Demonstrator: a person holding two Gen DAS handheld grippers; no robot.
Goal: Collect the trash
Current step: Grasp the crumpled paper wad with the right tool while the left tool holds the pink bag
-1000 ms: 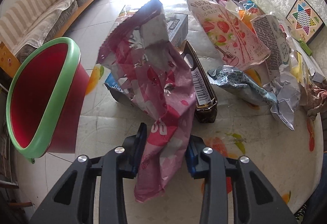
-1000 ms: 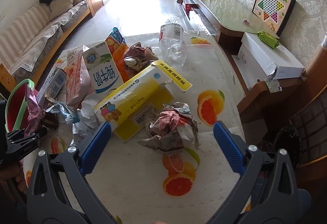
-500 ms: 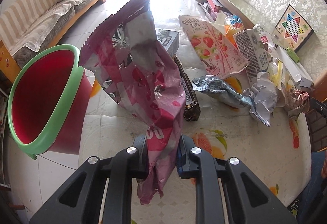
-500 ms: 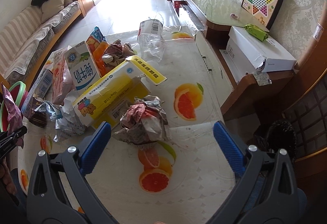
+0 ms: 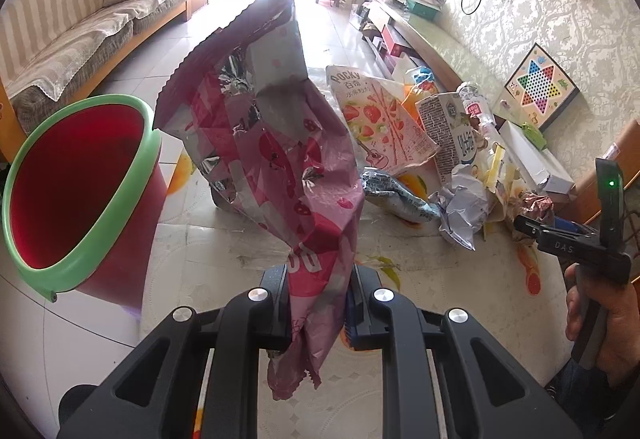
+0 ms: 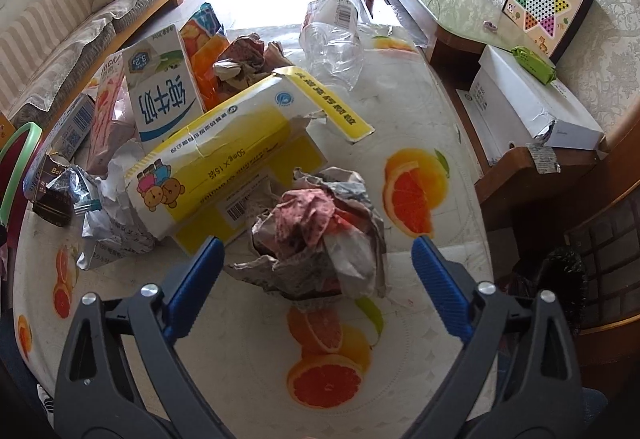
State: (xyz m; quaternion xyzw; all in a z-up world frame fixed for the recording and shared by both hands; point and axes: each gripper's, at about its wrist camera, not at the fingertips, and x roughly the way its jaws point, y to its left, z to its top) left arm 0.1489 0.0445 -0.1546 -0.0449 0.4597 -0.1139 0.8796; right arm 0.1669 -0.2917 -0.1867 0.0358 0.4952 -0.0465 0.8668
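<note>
Carrying pink wrapper [image 5: 280, 175], left gripper [image 5: 318, 303] clamped on lower end; swing over red bin [image 5: 76, 195] off tabletop's left edge, then release. Right gripper [image 6: 316, 279] wide open, empty, straddling crumpled newspaper [image 6: 320, 235].

I see a pink wrapper [image 5: 288, 159] with red strawberry prints and a silver lining, beside a red bin [image 5: 76, 191] with a green rim. My table [image 6: 404, 111] wears a white cloth printed with orange slices; the box [image 6: 224, 163] is yellow and white, and the right gripper [image 6: 316, 271] has blue pads.
</note>
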